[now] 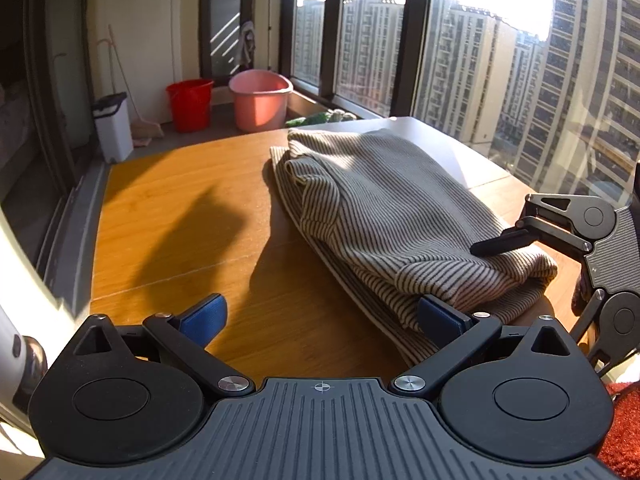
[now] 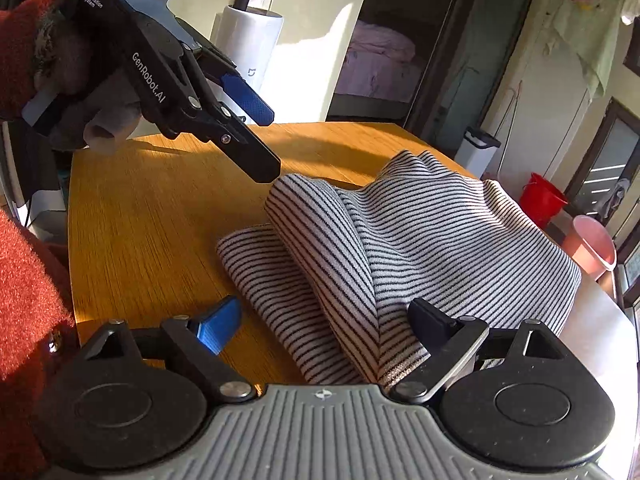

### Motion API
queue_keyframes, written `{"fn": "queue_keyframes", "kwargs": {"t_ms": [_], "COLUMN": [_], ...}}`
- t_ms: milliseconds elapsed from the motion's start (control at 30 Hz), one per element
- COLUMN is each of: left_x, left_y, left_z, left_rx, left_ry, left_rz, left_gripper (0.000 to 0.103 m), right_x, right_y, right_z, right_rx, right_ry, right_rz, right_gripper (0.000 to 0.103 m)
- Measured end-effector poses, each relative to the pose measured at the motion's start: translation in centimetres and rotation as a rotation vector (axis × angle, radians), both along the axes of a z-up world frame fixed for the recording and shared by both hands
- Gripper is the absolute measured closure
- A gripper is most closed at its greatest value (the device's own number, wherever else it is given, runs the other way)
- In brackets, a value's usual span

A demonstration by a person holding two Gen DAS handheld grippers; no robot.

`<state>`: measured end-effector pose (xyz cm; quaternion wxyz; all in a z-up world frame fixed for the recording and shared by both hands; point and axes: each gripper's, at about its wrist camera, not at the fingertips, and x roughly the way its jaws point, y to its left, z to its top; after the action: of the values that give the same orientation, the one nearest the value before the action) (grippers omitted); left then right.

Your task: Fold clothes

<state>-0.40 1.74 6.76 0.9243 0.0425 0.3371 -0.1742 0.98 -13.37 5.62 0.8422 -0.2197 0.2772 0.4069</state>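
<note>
A grey garment with thin black stripes point(image 1: 384, 216) lies folded in a loose bundle on the wooden table point(image 1: 172, 216). It also shows in the right wrist view point(image 2: 420, 240). My left gripper point(image 1: 320, 320) is open, its right finger touching the near edge of the garment. It also shows in the right wrist view point(image 2: 272, 144), held above the garment's corner. My right gripper point(image 2: 324, 320) is open over the garment's near edge, with cloth between its fingers. It shows at the right of the left wrist view point(image 1: 492, 245).
A red bucket point(image 1: 190, 104), a pink tub point(image 1: 260, 100) and a white bin point(image 1: 112, 126) stand on the floor beyond the table. Large windows point(image 1: 480, 60) run along the right. A white appliance point(image 2: 250, 44) stands behind the table.
</note>
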Motion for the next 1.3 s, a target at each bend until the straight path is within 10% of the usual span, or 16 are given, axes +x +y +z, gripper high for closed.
{"fn": "queue_keyframes", "kwargs": {"t_ms": [200, 367, 533, 700, 933, 1167, 1300], "left_x": [-1.8, -1.8, -1.1, -0.2, -0.8, -2.5, -2.3], "left_y": [-2.2, -5.4, -6.5, -2.8, 0.8, -1.2, -4.7], "left_z": [-0.3, -2.4, -2.5, -1.5, -0.1, -0.1, -1.8], "left_rx": [0.143, 0.35, 0.378, 0.246, 0.145, 0.222, 0.354], "left_ry": [-0.053, -0.101, -0.101, -0.049, -0.049, -0.106, -0.156], "left_rz": [-0.174, -0.269, -0.338, -0.162, -0.022, -0.175, -0.3], "left_gripper": [0.0, 0.0, 0.0, 0.0, 0.0, 0.0, 0.0], "right_x": [6.1, 7.0, 4.6, -1.4, -3.3, 5.4, 7.3], "right_y": [-5.3, -6.9, -4.1, -0.9, 2.7, -2.5, -4.7], "right_z": [1.4, 0.7, 1.1, 1.0, -0.9, 1.6, 0.7], "right_rx": [0.345, 0.42, 0.256, 0.008, -0.16, 0.294, 0.415], "right_ry": [0.422, 0.483, 0.273, -0.093, -0.322, 0.321, 0.476], "right_rz": [-0.164, -0.179, -0.115, 0.065, 0.162, -0.119, -0.156], "right_gripper": [0.042, 0.047, 0.039, 0.026, 0.026, 0.06, 0.062]}}
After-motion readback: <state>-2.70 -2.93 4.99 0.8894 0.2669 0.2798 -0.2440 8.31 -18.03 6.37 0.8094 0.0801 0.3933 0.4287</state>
